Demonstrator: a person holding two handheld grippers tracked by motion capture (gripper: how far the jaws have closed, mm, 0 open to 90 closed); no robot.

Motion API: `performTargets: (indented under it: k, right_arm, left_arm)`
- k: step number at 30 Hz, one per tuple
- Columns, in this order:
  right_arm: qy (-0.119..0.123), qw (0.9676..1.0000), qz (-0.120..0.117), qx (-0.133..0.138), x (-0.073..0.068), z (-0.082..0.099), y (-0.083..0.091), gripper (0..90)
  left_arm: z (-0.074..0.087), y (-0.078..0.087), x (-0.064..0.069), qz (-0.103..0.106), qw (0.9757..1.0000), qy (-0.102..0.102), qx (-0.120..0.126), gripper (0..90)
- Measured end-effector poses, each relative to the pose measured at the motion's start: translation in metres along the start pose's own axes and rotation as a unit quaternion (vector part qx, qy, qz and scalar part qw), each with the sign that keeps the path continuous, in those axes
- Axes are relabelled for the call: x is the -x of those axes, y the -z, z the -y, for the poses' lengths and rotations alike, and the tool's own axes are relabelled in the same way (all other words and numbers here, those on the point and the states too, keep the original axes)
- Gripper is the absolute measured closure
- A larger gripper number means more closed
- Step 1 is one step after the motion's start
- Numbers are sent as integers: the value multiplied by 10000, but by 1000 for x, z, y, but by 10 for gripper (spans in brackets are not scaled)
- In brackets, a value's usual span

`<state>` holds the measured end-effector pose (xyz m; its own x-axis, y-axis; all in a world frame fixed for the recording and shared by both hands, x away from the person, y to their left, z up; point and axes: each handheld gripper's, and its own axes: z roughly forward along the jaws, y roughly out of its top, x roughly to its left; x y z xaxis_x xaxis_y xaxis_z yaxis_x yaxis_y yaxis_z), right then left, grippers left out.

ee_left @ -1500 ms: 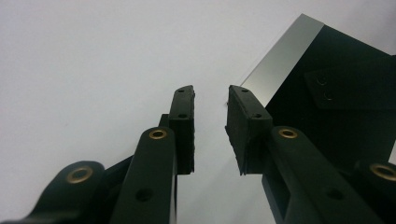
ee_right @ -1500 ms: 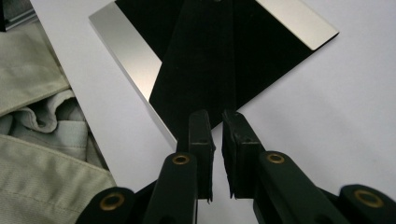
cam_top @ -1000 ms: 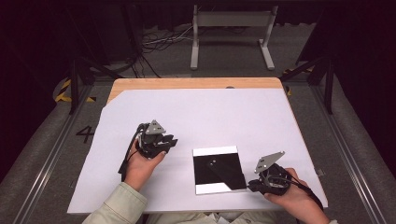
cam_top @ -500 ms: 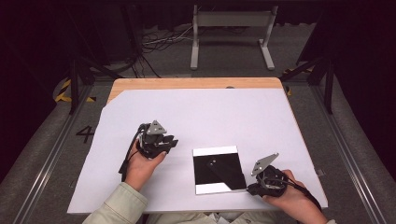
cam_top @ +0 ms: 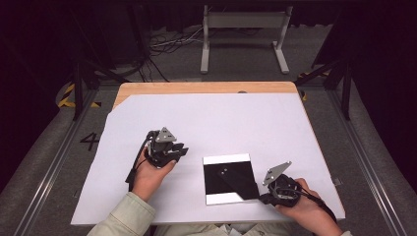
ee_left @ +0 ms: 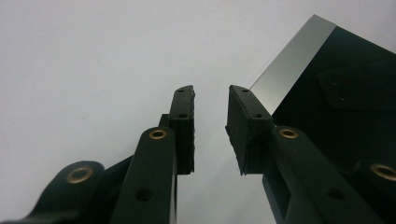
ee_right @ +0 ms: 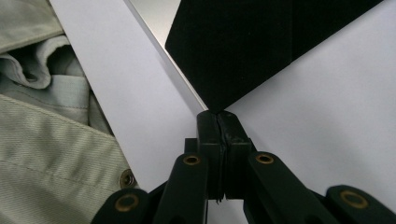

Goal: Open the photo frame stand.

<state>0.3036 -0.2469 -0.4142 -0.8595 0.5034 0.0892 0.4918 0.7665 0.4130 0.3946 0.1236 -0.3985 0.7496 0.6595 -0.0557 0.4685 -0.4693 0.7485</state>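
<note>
On the white sheet (cam_top: 206, 128) covering the table, a black square sheet (cam_top: 228, 183) with a white margin lies near the front edge, its near-right corner already folded up and inward. Right gripper (cam_top: 268, 198) has just been closing; its jaws pinch that black corner (ee_right: 215, 100). Left gripper (cam_top: 178, 151) rests just left of the square, jaws spread, empty. Step in hand, by my reading: a diagonal fold. Next move needs the corner carried across, and perhaps the left gripper steadying the square.

Bright, even light on the white table (cam_top: 206, 118); surroundings dark, slightly soft.
</note>
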Motion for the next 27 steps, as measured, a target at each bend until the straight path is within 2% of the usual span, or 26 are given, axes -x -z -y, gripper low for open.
performTargets:
  k: [5, 13, 19, 24, 27]
  right_arm:
    - [-20, 9998, -53, 185, 1, 0, 7, 889]
    - [-56, 9973, -149, 719, 1, -1, 24, 900]
    - [-54, 9939, -162, 1086, 0, -5, 33, 900]
    - [-111, 9893, -254, 1432, 2, -8, 39, 900]
    - [-105, 9881, -204, 1522, 1, -12, 42, 900]
  left_arm:
    - [0, 0, 0, -14, 10000, -19, -9, 724]
    - [0, -1, 0, -26, 10000, -2, -15, 722]
    - [1, -1, 0, -31, 10000, 0, -12, 723]
    - [1, -1, 0, -27, 10000, 23, -31, 723]
    - [1, -1, 0, -24, 10000, 28, -23, 723]
